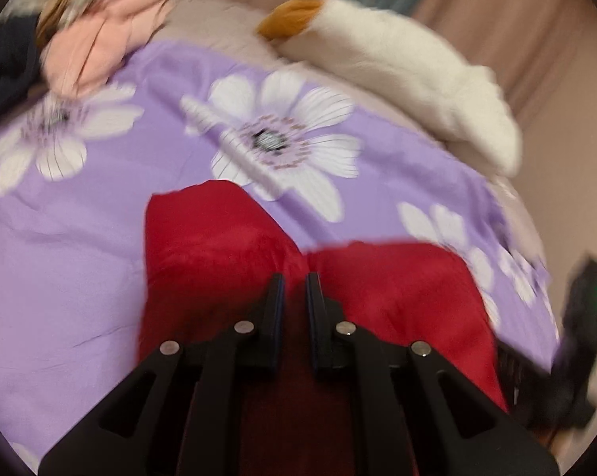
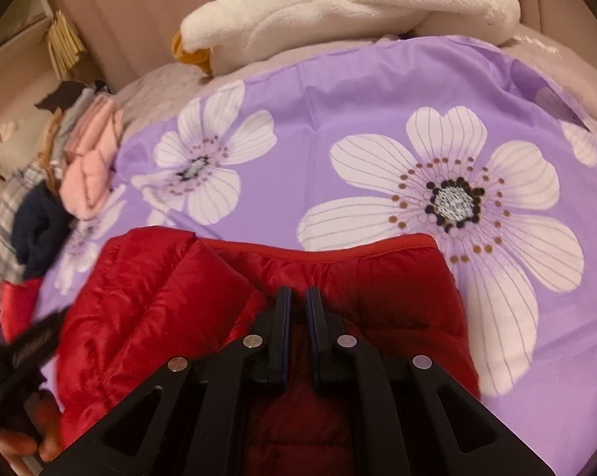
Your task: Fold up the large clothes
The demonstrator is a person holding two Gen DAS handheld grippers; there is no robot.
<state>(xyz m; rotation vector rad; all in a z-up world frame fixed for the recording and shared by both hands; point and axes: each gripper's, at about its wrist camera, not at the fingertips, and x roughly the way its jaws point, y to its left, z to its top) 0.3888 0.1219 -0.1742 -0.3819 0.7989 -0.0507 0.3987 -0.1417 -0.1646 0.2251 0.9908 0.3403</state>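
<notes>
Now | red puffy jkt (image 2: 377,285) bunched | both claws (image 1: 295,282) (image 2: 297,297) pinch jkt fabric

ahead: we see bare purple sheet (image 2: 338,111) | left: clothes pile (image 2: 88,166) blocks | far edge: plush goose (image 2: 338,4) blocks | near: red jacket (image 2: 377,289) underneath

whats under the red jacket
The red jacket lies on a purple sheet printed with white flowers. The sheet shows all around the jacket, but the part directly beneath it is covered, so anything else there cannot be seen.
</notes>
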